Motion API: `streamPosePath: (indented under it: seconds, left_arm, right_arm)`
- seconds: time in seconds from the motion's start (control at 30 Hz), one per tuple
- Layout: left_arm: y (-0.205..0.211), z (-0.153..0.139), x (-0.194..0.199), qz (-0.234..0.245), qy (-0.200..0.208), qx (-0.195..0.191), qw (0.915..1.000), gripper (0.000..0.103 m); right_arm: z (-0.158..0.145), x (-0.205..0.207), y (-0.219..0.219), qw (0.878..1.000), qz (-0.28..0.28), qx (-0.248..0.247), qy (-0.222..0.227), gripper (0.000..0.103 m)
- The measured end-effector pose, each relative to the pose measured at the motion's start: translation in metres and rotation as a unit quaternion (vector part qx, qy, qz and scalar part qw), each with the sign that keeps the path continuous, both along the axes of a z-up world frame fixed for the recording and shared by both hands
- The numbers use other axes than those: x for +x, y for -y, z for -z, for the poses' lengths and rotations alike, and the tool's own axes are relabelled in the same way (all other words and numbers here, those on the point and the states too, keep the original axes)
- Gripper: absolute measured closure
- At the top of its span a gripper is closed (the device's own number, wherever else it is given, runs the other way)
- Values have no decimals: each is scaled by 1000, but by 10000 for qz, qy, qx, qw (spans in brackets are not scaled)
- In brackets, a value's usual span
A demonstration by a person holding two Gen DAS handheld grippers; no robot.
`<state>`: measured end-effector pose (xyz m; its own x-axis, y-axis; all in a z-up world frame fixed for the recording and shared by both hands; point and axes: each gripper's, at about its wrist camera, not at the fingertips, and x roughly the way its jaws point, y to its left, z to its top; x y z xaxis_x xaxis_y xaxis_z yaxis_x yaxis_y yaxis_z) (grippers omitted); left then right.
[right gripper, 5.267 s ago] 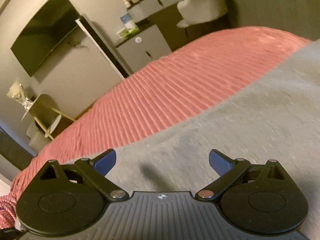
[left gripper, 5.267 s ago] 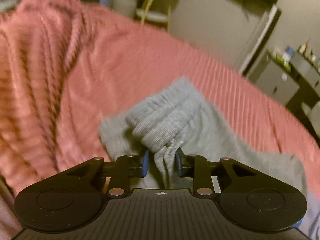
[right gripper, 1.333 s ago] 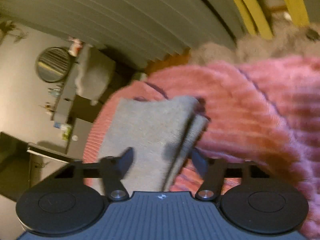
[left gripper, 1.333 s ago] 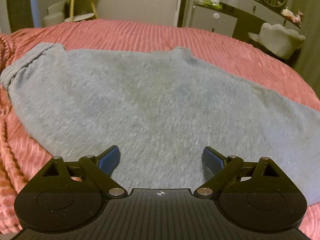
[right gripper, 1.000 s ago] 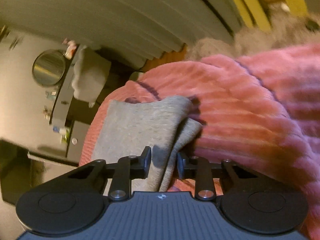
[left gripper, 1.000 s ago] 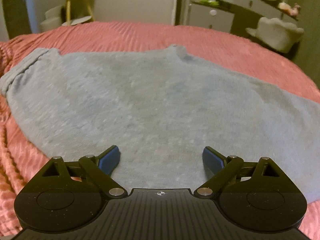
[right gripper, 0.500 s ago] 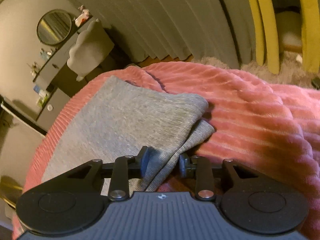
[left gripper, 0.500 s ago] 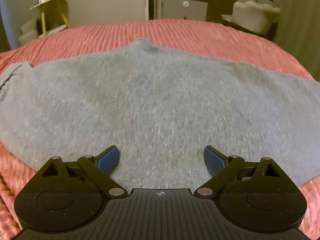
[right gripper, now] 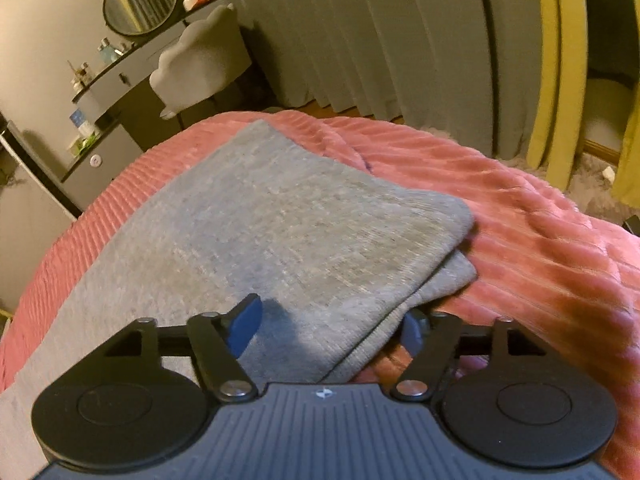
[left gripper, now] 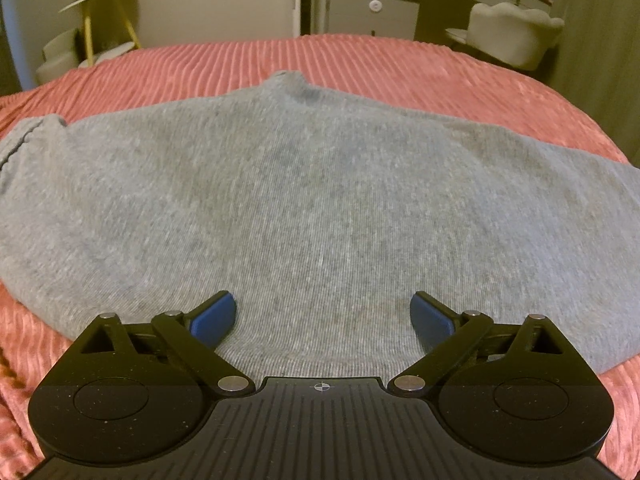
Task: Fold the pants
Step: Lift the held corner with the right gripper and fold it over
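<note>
Grey pants (left gripper: 320, 200) lie flat across a pink ribbed bedspread (left gripper: 360, 60), waistband at the left, crotch point at the far edge. My left gripper (left gripper: 323, 316) hovers open over their near edge, with nothing pinched between its blue pads. In the right wrist view the stacked leg ends of the pants (right gripper: 280, 232) rest on the bedspread (right gripper: 540, 280). My right gripper (right gripper: 330, 330) is at their near corner and its jaws are opening. The cloth edge still lies between the pads, but they no longer press on it.
A white armchair (left gripper: 508, 36) and a grey dresser (left gripper: 372, 16) stand beyond the bed's far side, with a yellow side table (left gripper: 104, 12) at the far left. In the right wrist view, grey curtains (right gripper: 380, 40) and a yellow frame (right gripper: 548, 60) rise past the bed's corner.
The right gripper was shut on the leg ends; its jaws have spread and let the cloth go while the wrist rolled level. The left gripper stayed open, its view swinging slightly.
</note>
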<state>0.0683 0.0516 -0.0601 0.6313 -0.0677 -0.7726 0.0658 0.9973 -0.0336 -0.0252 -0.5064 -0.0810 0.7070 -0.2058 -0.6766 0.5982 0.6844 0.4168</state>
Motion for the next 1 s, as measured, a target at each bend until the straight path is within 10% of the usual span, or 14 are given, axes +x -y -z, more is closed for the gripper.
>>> streamPosePath:
  seconds: [0.23,0.47,0.87,1.0]
  left_arm:
    - [0,1,0,-12,-13,-22,10000,3]
    - [0,1,1,-11,-16,-25,10000,2]
    - [0,2,0,-7,-42,-8,10000,2]
    - [-1,0,0,-25,-56,-56,10000,2]
  right_arm:
    - [-3,4,10,9990,99,424,107,20]
    - [20,-38,46,9690,1050,1968,1067,91]
    - [59,-49,64,9023,1622,3407,2085,89]
    - [20,-42,51,9532,1214,2178,1711,93]
